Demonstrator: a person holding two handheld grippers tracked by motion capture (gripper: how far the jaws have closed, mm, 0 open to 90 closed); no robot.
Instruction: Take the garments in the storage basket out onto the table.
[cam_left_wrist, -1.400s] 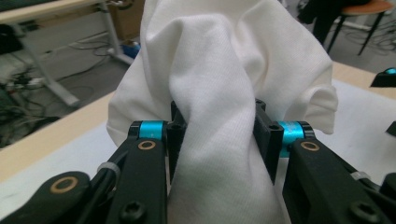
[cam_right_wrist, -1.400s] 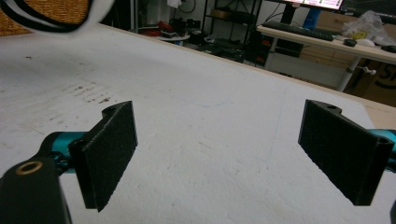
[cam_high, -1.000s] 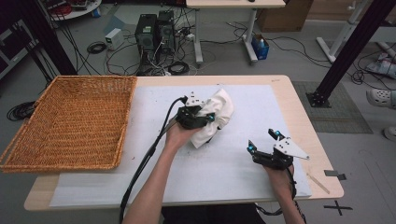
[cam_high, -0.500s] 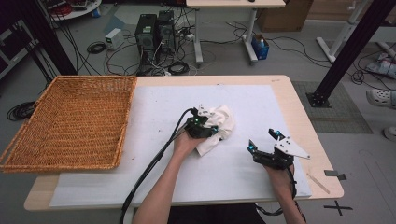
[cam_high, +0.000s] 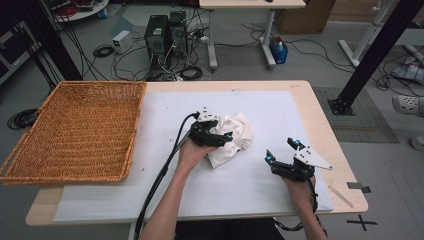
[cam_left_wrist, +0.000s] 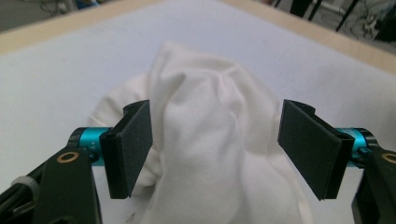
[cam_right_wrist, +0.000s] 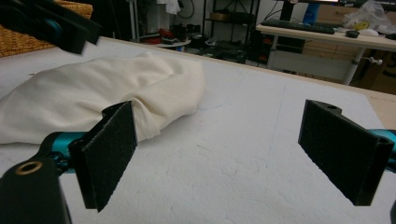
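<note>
Wooden worktop (cam_high: 320, 107) first, spread with a white sheet (cam_high: 260, 190) over most of its top. Wicker basket (cam_high: 75, 130) next in size, shallow and rectangular, resting well to the left of the cloth, on the worktop's left end and overhanging it slightly. Crumpled white cloth (cam_high: 235, 137) bunched in a loose heap near the middle of the sheet, well apart from the basket, lying flat on the sheet rather than lifted.

Left tongs (cam_high: 227, 137) pressed in against the cloth's left side, held by the left hand (cam_high: 192, 152) that comes up from the lower edge. Released: in the left gripper view, black jaws standing wide apart with the cloth (cam_left_wrist: 210, 140) mounded between them, the left pad (cam_left_wrist: 133, 147) touching or nearly touching a fold, the right pad (cam_left_wrist: 310, 147) standing clear of the fabric. Black cable (cam_high: 160, 185) trailing from these tongs down past the forearm.

Right tongs (cam_high: 281, 150) to the right of the cloth and a little nearer the person, apart from it, over bare sheet. Also released: in the right gripper view, jaws spread wide with only the white sheet (cam_right_wrist: 224, 172) between them, the cloth (cam_right_wrist: 93, 100) lying beyond and to the left of the left pad (cam_right_wrist: 109, 154).
</note>
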